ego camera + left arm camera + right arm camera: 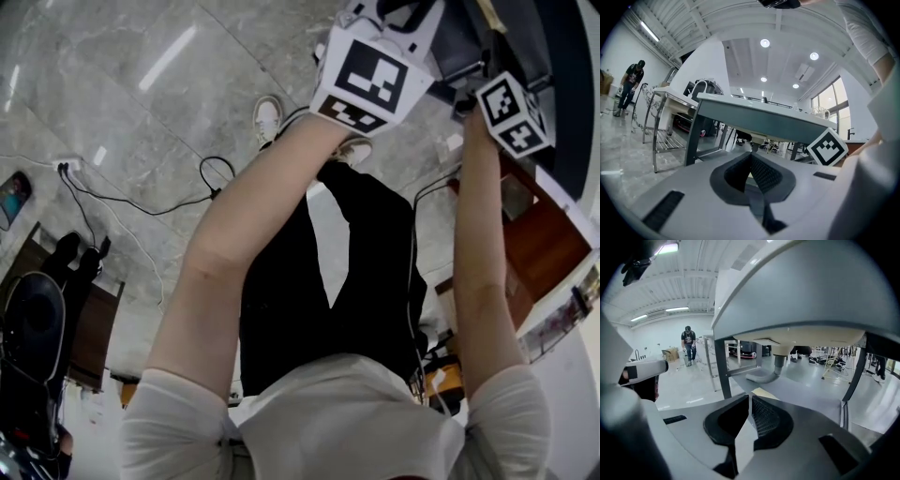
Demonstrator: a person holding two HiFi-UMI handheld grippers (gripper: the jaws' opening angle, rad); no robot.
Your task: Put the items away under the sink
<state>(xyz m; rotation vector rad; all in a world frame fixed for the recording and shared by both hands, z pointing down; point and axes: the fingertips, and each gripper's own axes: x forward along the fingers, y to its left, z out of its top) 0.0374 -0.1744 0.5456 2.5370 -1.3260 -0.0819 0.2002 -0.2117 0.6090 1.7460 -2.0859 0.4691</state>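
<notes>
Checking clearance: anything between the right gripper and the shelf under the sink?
Nothing visible blocks it. The right gripper, shut and empty, faces the shelf under the sink. Only the drain hose rests further back, and a frame leg stands to the left.

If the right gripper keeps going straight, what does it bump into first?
Probably the low grey shelf under the sink, near the bent drain hose; depth is unclear.
</notes>
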